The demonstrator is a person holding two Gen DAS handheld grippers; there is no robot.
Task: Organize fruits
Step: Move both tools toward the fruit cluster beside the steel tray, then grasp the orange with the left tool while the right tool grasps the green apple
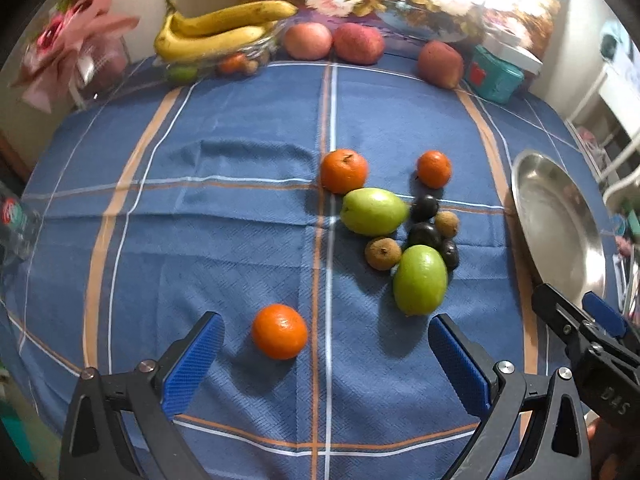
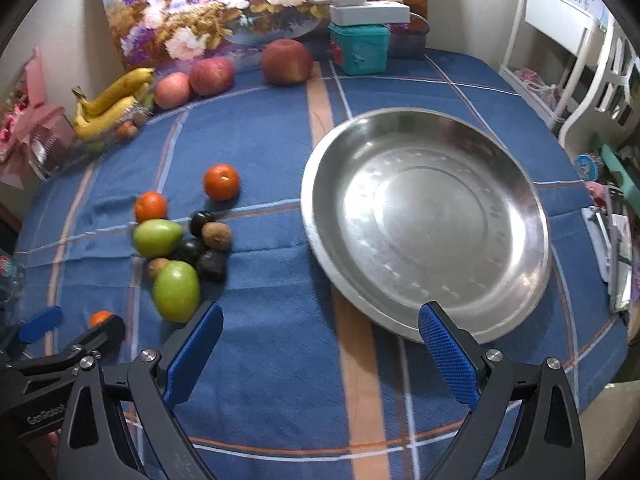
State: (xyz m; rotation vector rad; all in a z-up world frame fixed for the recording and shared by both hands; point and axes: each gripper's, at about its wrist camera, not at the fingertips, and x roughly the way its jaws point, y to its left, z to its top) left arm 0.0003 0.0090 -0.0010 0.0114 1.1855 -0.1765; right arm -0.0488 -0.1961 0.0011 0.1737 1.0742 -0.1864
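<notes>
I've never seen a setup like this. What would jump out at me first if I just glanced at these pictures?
Probably the big shiny metal plate, empty, on the right side of the blue checked tablecloth. Next, the bright cluster of loose fruit to its left: green fruits, small dark and brown ones, and oranges, one lone orange sitting just ahead of the open left gripper. At the back, bananas and red apples line the wall.

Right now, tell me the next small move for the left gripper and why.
Probably ease the left gripper forward and a little left, then close on the lone orange. Its jaws are open and empty, and that orange sits apart from the fruit cluster, just ahead between the fingers but nearer the left one. The metal plate holds nothing yet, and the right gripper is also open.
</notes>
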